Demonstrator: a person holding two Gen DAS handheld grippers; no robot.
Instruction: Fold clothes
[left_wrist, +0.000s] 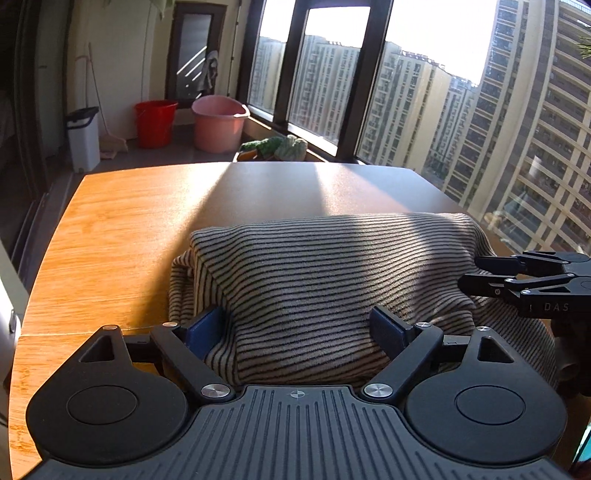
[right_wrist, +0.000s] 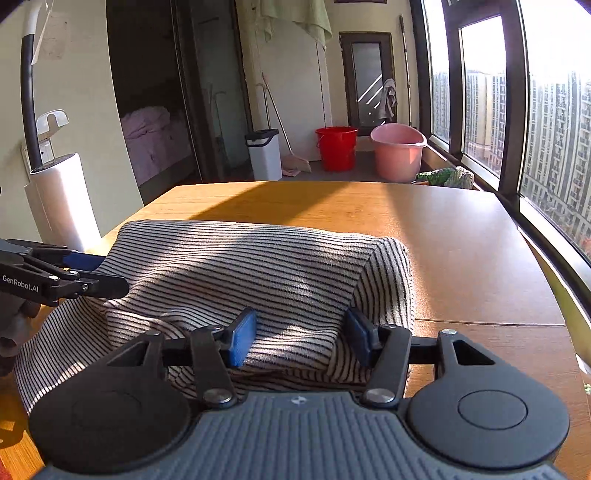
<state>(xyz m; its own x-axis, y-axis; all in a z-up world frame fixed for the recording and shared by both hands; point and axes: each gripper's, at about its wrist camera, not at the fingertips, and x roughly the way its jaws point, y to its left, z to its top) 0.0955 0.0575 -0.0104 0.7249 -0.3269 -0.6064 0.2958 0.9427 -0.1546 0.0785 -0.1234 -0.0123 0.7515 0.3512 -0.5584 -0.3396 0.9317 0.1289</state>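
A beige garment with thin black stripes (left_wrist: 325, 273) lies folded in a thick bundle on the wooden table (left_wrist: 122, 229). My left gripper (left_wrist: 299, 330) is open, its blue pads on either side of the bundle's near edge, the cloth bulging between them. My right gripper (right_wrist: 299, 338) is also open and straddles the near edge of the same garment (right_wrist: 236, 269) at its right part. Each gripper shows in the other's view: the right one at the right edge of the left wrist view (left_wrist: 476, 271), the left one at the left edge of the right wrist view (right_wrist: 96, 273).
The table's right edge (right_wrist: 532, 251) runs along a large window. Beyond the table's far edge stand a red bucket (right_wrist: 336, 147), a pink tub (right_wrist: 399, 151), a white bin (right_wrist: 264, 153) and a broom. A white appliance (right_wrist: 62, 199) stands at the left.
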